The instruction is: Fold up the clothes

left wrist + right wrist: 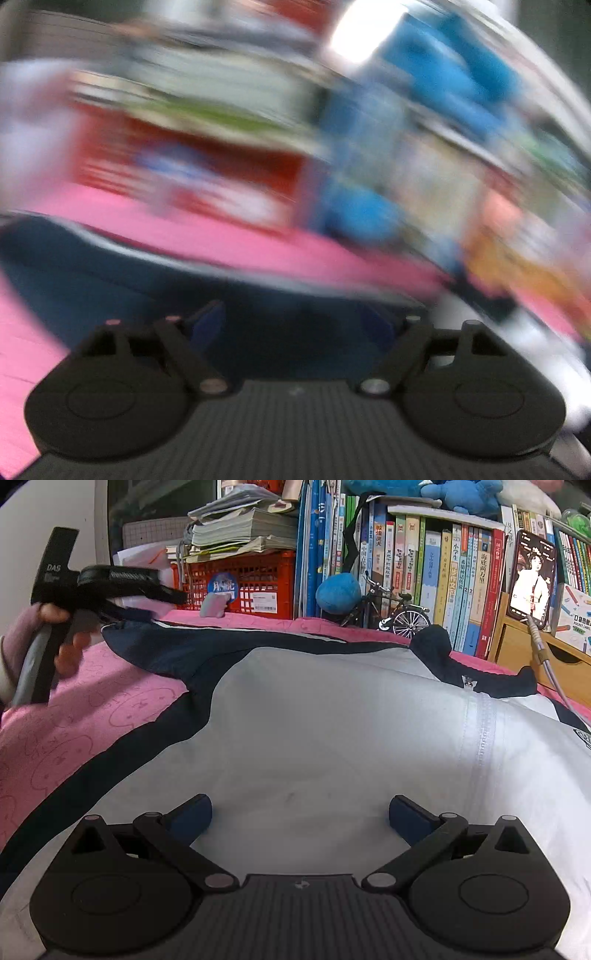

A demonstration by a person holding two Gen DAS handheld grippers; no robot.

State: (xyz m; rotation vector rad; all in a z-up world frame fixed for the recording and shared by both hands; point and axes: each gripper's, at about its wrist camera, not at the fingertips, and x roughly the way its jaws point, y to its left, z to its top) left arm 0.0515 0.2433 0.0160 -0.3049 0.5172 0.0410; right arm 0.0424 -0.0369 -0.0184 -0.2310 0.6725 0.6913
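1. Sleeve point(166, 646), navy, is lying at upper left of the right wrist view, running rightward along the jacket's top edge toward the collar point(436, 642); its long axis is going across the frame, roughly level.
2. Left gripper point(162, 598) is hovering at far upper left of that view, held by a hand point(62, 642), its tips just above the sleeve's left end. In its own blurred view the left gripper point(295, 321) is showing jaws spread wide with nothing between them, only navy cloth point(147, 288) lying below and ahead.
3. Jacket point(314, 731), white body with navy trim, is lying flat on the pink sheet point(74, 731), filling the middle of the frame, its zip point(484, 731) running down at right.
4. Right gripper point(300, 819) is sitting at bottom centre over the white panel, jaws spread wide, gripping nothing.
5. Judging by this, the left gripper is nearer the sleeve, so the next fold is likely falling to it, pulling the sleeve rightward over the body.
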